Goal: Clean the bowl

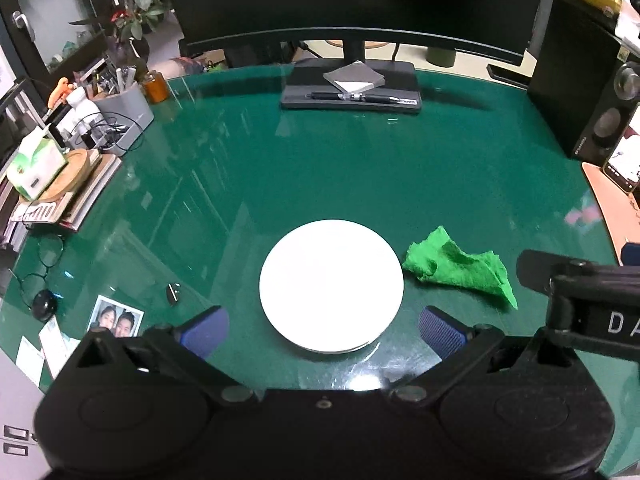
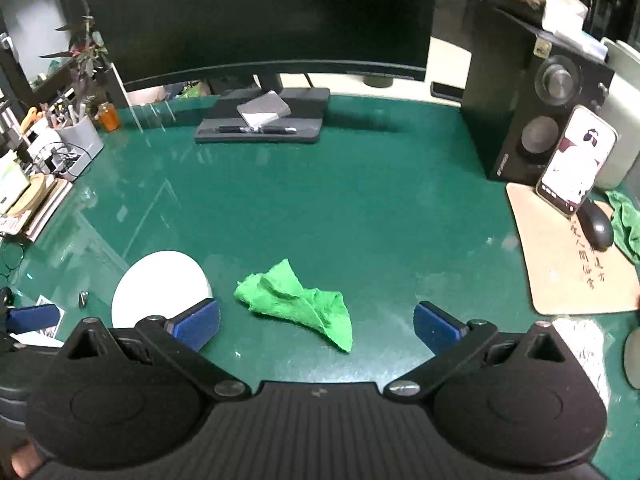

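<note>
Left gripper [image 1: 324,330] wide open over bowl [image 1: 331,285], right gripper [image 2: 316,326] spread above cloth [image 2: 298,300], both empty.

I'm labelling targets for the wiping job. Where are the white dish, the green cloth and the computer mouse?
white dish [image 1: 331,288]: left wrist view, centre of its face.
green cloth [image 2: 296,300]: right wrist view, middle fold.
computer mouse [image 2: 597,224]: right wrist view, its back.

Right gripper's finger [image 2: 192,326] hides the bowl's [image 2: 160,286] near rim (partly).
</note>
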{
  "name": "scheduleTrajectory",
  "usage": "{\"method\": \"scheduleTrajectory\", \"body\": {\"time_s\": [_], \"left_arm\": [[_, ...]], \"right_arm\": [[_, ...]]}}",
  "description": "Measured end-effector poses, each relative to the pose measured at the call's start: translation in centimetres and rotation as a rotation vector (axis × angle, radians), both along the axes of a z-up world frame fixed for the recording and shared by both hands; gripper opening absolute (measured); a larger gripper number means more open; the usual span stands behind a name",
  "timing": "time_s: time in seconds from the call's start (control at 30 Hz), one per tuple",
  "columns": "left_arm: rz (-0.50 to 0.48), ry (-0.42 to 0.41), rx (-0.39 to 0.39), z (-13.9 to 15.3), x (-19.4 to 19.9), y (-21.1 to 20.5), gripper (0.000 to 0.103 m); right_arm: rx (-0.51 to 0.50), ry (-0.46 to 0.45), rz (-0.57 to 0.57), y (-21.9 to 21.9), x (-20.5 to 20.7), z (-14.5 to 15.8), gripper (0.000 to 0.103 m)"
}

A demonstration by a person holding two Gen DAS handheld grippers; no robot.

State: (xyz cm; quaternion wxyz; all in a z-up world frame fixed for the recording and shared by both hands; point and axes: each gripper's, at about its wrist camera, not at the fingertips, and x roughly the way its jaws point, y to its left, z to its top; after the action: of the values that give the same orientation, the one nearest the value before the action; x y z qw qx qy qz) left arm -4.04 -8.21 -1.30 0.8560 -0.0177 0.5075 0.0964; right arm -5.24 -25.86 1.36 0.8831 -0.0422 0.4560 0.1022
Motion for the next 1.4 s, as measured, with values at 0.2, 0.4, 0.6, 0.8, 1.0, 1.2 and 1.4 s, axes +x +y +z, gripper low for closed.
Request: {"method": "scheduleTrajectory", "body": {"time_s": [0.2,0.4,0.6,0.8,1.0,1.2,1.4], "left_arm": [[0.008,-0.005,-0.014,0.1,-0.3,0.1,0.102],[0.014,-0.007,-0.022,0.1,-0.4,0.3,0.102],[0.016,-0.013,-0.018,0.3,-0.6,0.2,0.102],[-0.011,-0.041,0.011,1.0,-1.1,-0.1,0.102],[-0.018,-0.046,0.061,2.0,-1.7,-0.4,0.102],[-0.005,-0.067,0.082,2.4,-2.1,-0.3,0.102],[-0.013,-0.052,0.052,2.2,-1.7,-0.4,0.102]], "right_arm": [[0.0,0.009,0.01,0.0,0.1,-0.1,0.103],[0.007,0.015,0.011,0.0,0.2,-0.2,0.103],[0.017,0.019,0.008,0.0,0.2,-0.2,0.103],[0.013,0.02,-0.001,-0.1,0.0,-0.1,0.103],[0.044,0.064,-0.069,-1.6,-0.3,-0.4,0.103],[0.028,0.054,-0.076,-1.4,-0.6,-0.1,0.103],[-0.033,0.02,-0.036,-0.2,-0.9,0.3,0.103]]}}
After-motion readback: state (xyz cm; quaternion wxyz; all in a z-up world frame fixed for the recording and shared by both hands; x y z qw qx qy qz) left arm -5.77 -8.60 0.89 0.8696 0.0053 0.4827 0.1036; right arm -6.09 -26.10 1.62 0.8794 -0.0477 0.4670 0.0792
